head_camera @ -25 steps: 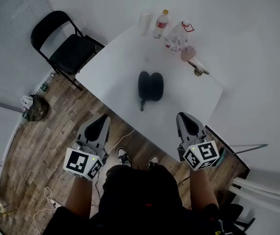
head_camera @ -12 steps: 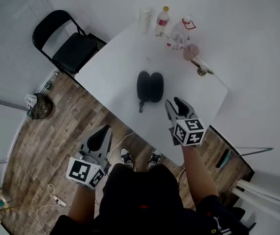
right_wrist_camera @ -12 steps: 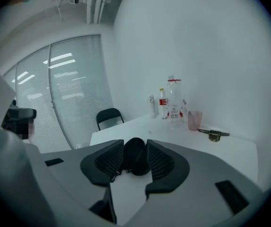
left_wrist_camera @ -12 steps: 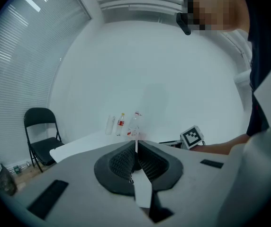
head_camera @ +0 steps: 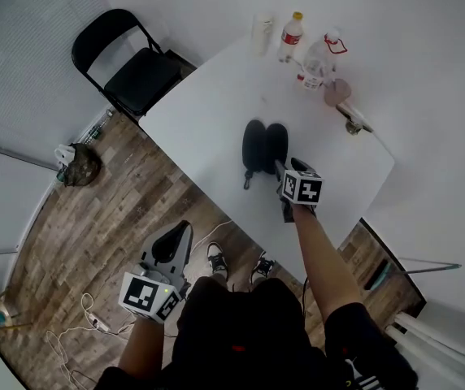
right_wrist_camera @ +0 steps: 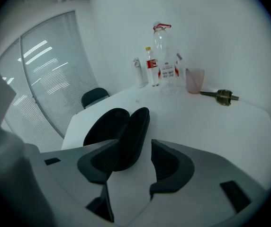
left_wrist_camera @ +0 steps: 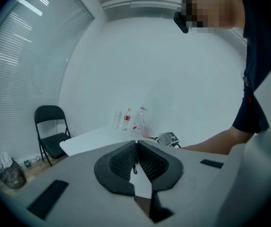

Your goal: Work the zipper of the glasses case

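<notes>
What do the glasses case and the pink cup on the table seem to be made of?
Glasses case: likely a fabric-covered or moulded foam shell; it looks matte black, with no glare. Cup: probably plastic; it is pale pink and translucent, with light showing through its wall.

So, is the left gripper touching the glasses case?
Apart. The head view shows the left gripper over the floor, off the table, far from the glasses case.

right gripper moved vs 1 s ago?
Yes. The right gripper went from by the table's near corner up to the glasses case. Its fingers have just been opening, with the case's end between them, not pinched.
</notes>
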Available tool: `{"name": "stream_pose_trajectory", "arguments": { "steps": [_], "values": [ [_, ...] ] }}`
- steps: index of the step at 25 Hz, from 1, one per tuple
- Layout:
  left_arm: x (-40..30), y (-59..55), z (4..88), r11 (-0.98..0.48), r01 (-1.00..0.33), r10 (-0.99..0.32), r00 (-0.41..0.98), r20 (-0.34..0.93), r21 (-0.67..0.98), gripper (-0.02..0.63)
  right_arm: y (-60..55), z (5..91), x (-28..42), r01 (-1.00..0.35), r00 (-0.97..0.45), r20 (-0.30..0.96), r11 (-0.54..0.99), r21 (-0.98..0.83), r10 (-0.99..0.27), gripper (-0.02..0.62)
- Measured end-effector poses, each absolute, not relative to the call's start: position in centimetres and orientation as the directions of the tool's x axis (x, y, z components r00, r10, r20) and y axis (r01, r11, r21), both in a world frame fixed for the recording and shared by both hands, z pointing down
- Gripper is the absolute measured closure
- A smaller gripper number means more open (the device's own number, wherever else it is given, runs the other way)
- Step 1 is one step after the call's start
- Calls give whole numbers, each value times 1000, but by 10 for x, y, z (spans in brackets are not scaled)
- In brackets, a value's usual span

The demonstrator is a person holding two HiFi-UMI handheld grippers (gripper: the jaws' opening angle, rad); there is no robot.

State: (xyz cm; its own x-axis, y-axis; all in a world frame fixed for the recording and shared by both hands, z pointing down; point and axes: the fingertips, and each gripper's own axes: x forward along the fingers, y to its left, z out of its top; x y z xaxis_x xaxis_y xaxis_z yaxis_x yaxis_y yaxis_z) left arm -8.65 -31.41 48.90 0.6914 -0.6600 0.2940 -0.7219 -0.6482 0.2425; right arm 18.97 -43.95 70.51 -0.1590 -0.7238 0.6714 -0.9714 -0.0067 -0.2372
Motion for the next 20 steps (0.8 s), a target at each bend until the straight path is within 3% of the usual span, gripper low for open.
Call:
{"name": "stream_pose_trajectory", "arguments": {
  "steps": [3,5,8,14,20],
  "values": [
    [-93,-313,490,-635,-735,-673,678,296,238,574,-449,715,193,-974,-126,692,-45,-224,-711,398],
    [-96,-313,488,-630,-742,-684,670,288,231,574,-452,716,197,-971,-110,686,-70,-229,-719,480],
    [-100,-315,488,-627,-744,-687,667,288,230,574,-451,715,202,-966,-92,674,-100,-241,-733,543],
    [-93,-323,479,-657,-708,-659,706,260,258,574,-436,691,204,-933,-139,610,-103,-344,-780,561],
    [-73,-329,462,-681,-610,-593,784,184,406,574,-409,604,201,-829,-273,377,18,-558,-885,561]
  ]
}}
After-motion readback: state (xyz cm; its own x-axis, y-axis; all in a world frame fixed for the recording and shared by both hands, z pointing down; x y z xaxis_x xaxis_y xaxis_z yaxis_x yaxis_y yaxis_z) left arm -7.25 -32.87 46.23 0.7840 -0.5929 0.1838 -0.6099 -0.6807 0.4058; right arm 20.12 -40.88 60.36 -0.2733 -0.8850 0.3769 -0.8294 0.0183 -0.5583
